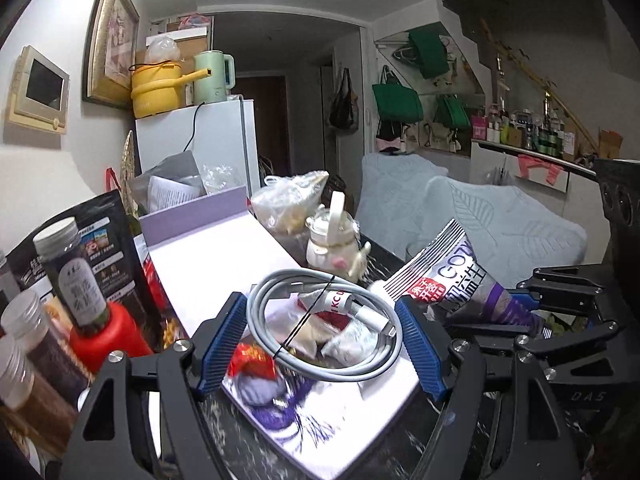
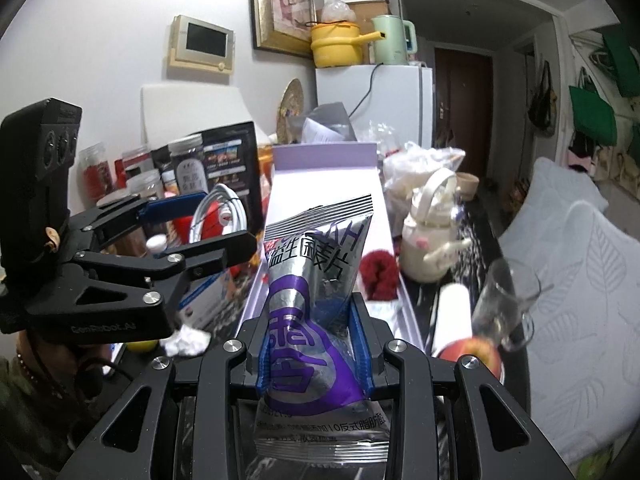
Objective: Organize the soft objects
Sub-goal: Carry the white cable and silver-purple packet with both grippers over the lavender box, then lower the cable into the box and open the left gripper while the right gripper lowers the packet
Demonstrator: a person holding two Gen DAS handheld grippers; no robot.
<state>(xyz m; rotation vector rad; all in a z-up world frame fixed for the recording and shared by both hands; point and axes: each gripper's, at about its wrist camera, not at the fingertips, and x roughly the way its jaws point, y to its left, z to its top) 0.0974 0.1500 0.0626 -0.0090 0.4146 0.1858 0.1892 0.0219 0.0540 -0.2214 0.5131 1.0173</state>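
Jars (image 1: pixel 24 340) crowd the far left of my left view, one with a label I can't read, on a red cap (image 1: pixel 106 336). My left gripper (image 1: pixel 320 340) is spread wide around a coiled cable (image 1: pixel 320 328); whether it grips it I cannot tell, and a tag on the coil reads "KC". Below lies a lavender box (image 1: pixel 224 248). Right of that, my right gripper (image 2: pixel 316 344) is clamped on a silver-purple snack bag (image 2: pixel 316 280), held upright above the box; its print shows "GO" and Chinese characters. Further right stand a teapot (image 2: pixel 430 236), a glass (image 2: pixel 500 312) and an apple (image 2: pixel 472 354).
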